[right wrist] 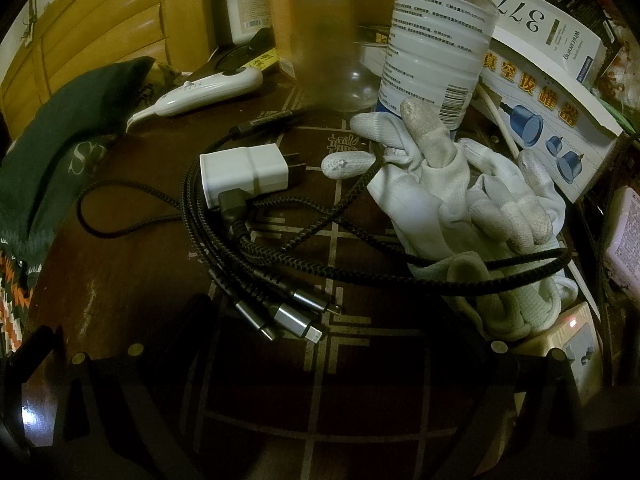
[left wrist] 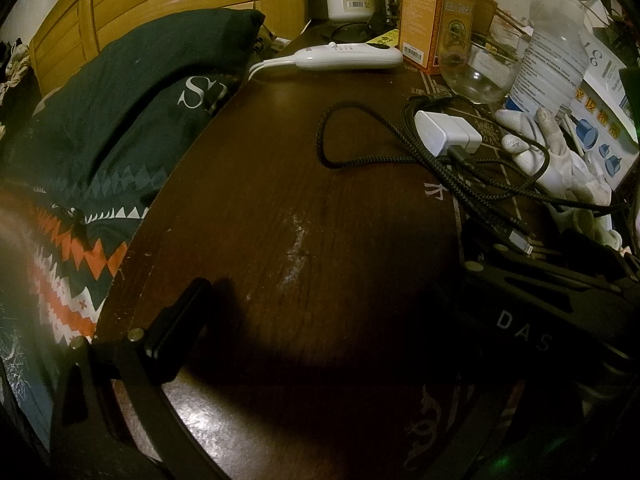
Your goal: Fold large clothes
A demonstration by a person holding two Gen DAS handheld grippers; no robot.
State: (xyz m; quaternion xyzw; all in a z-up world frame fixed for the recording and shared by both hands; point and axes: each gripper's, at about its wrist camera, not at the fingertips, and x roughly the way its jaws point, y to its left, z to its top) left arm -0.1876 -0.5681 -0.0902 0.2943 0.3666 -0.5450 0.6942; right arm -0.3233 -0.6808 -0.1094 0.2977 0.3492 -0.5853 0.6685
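Garment (left wrist: pixel 92 120), dark green with an orange zigzag band, lies off the table's left edge, untouched. Left gripper (left wrist: pixel 320 320) and right gripper (right wrist: pixel 320 360) hover spread wide, empty, over dark wood table (left wrist: pixel 260 200). Beyond: charger cable (right wrist: pixel 256 216), white gloves (right wrist: pixel 460 200), bottle (right wrist: pixel 436 40); clutter leaves no folding room.

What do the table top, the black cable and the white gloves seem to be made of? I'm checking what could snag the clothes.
Table top: dark wood or wood veneer, glossy; grain lines and light glare show, with pale scuffs.
Black cable: braided fabric sheath by its woven texture, with metal-looking plug ends.
White gloves: knit fabric by the fine ribbing, with greyish, apparently coated fingertips.
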